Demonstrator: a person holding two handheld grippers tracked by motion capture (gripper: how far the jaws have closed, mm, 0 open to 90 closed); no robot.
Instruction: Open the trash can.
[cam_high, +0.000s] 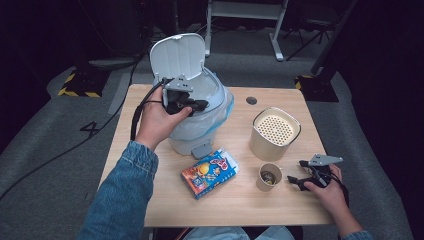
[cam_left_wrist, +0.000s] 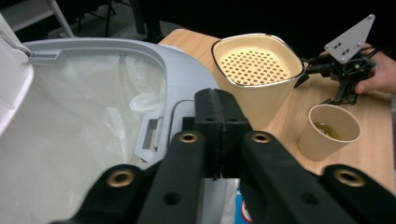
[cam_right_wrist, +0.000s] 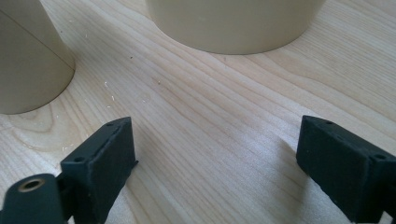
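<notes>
L tongs closed, empty, over open lined bin. R tongs wide on tabletop near cup.

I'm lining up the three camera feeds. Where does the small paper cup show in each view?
High view: the paper cup stands lower right, in front of the beige canister.
Left gripper view: the cup sits at right, below the canister.
Right gripper view: the cup fills the left edge.
Shared landmark: the beige canister.

Left tongs over open bin, right tongs beside paper cup
</notes>
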